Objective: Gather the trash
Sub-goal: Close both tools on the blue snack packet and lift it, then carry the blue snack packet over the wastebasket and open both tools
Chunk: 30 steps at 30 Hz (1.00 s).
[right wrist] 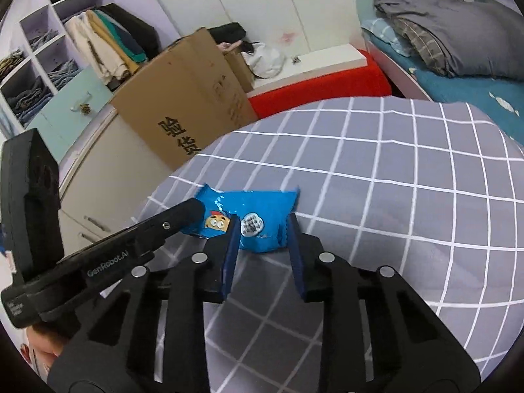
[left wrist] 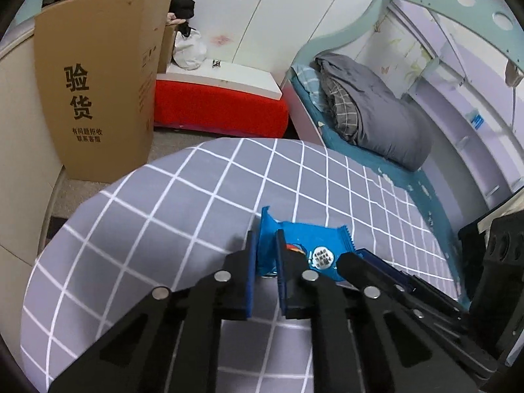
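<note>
A home bedroom, grey checked bedspread [left wrist: 183,196] in the near foreground, bunk bed [left wrist: 409,75] with a folded grey quilt [left wrist: 376,114] at far right, butterfly-stickered wardrobe doors [left wrist: 249,16], open shelves of folded clothes [right wrist: 36,52] at far left, tall cardboard box [left wrist: 98,91] on the floor

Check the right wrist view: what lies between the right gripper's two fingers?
In the right wrist view, the near end of the blue snack wrapper lies between the right gripper's fingers, on the grey checked bedcover. The left gripper pinches its other end.
</note>
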Tool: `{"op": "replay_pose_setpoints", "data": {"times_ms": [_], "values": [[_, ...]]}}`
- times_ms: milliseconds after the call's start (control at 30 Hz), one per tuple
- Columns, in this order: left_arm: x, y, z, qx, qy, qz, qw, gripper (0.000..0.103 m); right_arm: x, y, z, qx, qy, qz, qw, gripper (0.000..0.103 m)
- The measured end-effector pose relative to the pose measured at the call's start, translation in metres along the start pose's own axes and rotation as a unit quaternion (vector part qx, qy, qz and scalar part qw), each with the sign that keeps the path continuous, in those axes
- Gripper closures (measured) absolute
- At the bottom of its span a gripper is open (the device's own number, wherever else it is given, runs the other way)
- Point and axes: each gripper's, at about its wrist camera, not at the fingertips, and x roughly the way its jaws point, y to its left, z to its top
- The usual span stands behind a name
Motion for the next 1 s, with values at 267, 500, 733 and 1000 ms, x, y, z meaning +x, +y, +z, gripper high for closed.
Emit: {"op": "replay_pose_setpoints", "data": {"times_ms": [267, 500, 733, 1000], "values": [[-0.071, 0.021, -0.012, -0.01, -0.041, -0.01, 0.9991, 0.095, -0.04, 0.058, -0.006, -0.047, -0.016, 0.029, 0.998, 0.074], [-0.153, 0.048, -0.039, -0.031, -0.086, -0.013, 0.9957, 0.095, -0.077, 0.124, -0.025, -0.087, -0.02, 0.071, 0.993, 0.074], [-0.238, 0.096, -0.082, -0.051, -0.129, 0.006, 0.9903, 0.095, -0.088, 0.203, -0.069, -0.126, 0.005, 0.119, 0.985, 0.074], [-0.308, 0.163, -0.155, -0.09, -0.15, 0.056, 0.9831, 0.095, -0.074, 0.281, -0.134, -0.165, 0.047, 0.162, 0.972, 0.074]]}}
